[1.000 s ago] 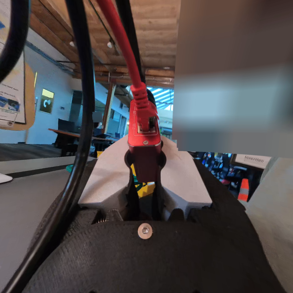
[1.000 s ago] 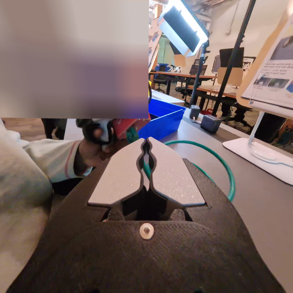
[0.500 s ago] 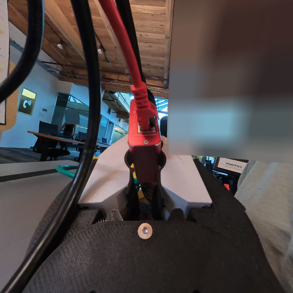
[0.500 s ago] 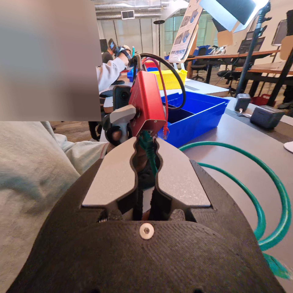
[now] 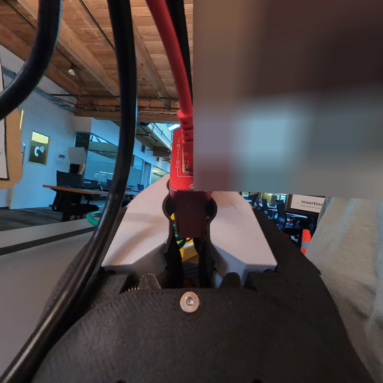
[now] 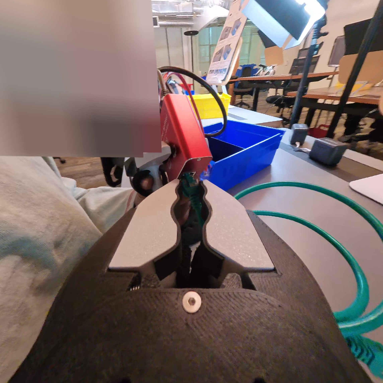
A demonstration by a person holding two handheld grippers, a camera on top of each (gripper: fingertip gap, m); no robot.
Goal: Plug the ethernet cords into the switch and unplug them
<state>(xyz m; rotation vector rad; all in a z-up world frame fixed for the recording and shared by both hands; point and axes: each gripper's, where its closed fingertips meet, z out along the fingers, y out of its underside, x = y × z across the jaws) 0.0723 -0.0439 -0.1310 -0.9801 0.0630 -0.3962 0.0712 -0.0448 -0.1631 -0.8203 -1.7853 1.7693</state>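
Note:
My left gripper (image 5: 189, 199) is shut on a red switch box (image 5: 180, 182) and holds it up in the air. A red ethernet cord (image 5: 176, 72) is plugged into the switch's upper end, and black cables (image 5: 122, 124) hang beside it. In the right wrist view the same switch (image 6: 184, 132) tilts down toward my right gripper (image 6: 190, 184). That gripper's pads close on a green ethernet plug (image 6: 189, 183) seated in the port at the switch's lower end. The green cord (image 6: 331, 238) loops over the grey table to the right.
A blue bin (image 6: 248, 153) stands just behind the switch, with a yellow bin (image 6: 209, 105) farther back. Two grey power blocks (image 6: 325, 149) and a black light stand (image 6: 304, 83) are at the right. A person's pale sleeve (image 6: 41, 207) fills the left side.
My right gripper was shut on nothing over the table, then opened and swung to the switch. Its pads now close around the green plug. The left gripper keeps hold of the switch.

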